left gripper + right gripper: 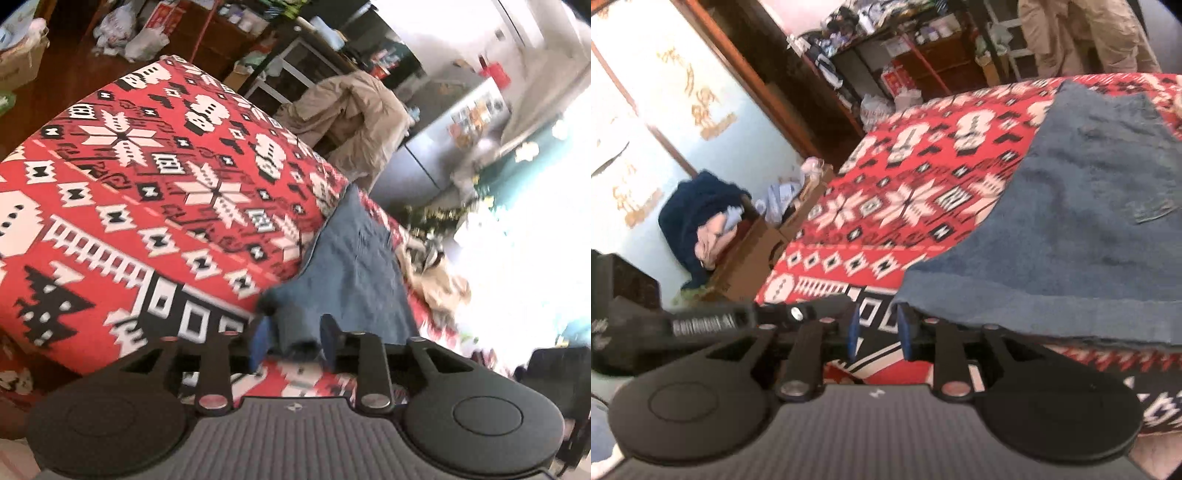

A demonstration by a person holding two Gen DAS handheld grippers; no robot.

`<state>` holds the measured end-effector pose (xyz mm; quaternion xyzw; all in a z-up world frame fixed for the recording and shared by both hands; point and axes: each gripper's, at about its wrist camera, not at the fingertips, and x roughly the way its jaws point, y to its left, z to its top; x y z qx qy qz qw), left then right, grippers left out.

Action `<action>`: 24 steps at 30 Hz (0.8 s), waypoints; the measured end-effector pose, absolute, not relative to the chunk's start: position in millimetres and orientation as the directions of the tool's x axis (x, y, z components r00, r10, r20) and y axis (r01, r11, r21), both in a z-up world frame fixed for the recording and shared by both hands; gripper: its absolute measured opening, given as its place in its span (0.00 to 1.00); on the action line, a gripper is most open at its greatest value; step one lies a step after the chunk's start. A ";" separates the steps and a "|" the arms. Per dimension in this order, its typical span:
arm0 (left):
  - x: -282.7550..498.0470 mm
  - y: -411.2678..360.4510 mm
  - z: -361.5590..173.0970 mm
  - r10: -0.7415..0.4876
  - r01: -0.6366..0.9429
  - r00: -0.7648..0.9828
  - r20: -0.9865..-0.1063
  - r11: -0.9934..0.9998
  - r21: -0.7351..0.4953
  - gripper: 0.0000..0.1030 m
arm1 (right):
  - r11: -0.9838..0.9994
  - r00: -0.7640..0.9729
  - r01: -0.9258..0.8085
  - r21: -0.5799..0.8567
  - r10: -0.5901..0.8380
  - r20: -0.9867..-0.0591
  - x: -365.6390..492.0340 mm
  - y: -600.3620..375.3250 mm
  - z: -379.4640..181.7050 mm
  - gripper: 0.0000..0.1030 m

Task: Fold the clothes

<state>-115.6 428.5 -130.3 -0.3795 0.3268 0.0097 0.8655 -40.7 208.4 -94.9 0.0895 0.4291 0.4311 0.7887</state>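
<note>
On the blanket (916, 177), soft limp shorts (1071, 221): left gripper (293, 343) seemingly pinches a corner; right gripper (877, 332) gapes empty beside the hem, the place to grasp.

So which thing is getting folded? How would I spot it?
Find the big red blanket with white snowflake patterns covering the bed. Lying flat on it is a blue denim garment, with its near corner between the fingers of the left gripper. It is the only plain, unpatterned cloth on that blanket.

Denim garment (1082, 221) cut off right; frames blurred.
</note>
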 end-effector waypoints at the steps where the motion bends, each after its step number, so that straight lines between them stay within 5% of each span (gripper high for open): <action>1: -106.7 428.9 -132.6 -0.242 -0.268 0.777 -0.581 0.708 -0.653 0.43 | 0.619 0.276 -0.599 0.507 0.755 -0.595 -37.1 198.0 -90.9 0.25; 5: -70.8 431.4 -148.8 -0.282 -0.299 0.721 -0.633 0.697 -0.651 0.46 | 0.656 0.342 -0.561 0.505 0.739 -0.581 -18.0 152.8 -80.0 0.26; 7: -56.9 430.7 -156.8 -0.285 -0.316 0.683 -0.672 0.715 -0.624 0.25 | 0.683 0.382 -0.528 0.504 0.721 -0.578 -8.8 130.7 -77.2 0.26; 13: -49.9 417.4 -160.3 -0.238 -0.299 0.634 -0.735 0.801 -0.518 0.11 | 0.749 0.473 -0.419 0.514 0.663 -0.580 20.4 60.7 -79.1 0.29; 24: -54.5 406.5 -161.4 -0.151 -0.320 0.630 -0.762 0.843 -0.432 0.16 | 0.856 0.552 -0.273 0.439 0.514 -0.657 53.4 -17.6 -112.1 0.30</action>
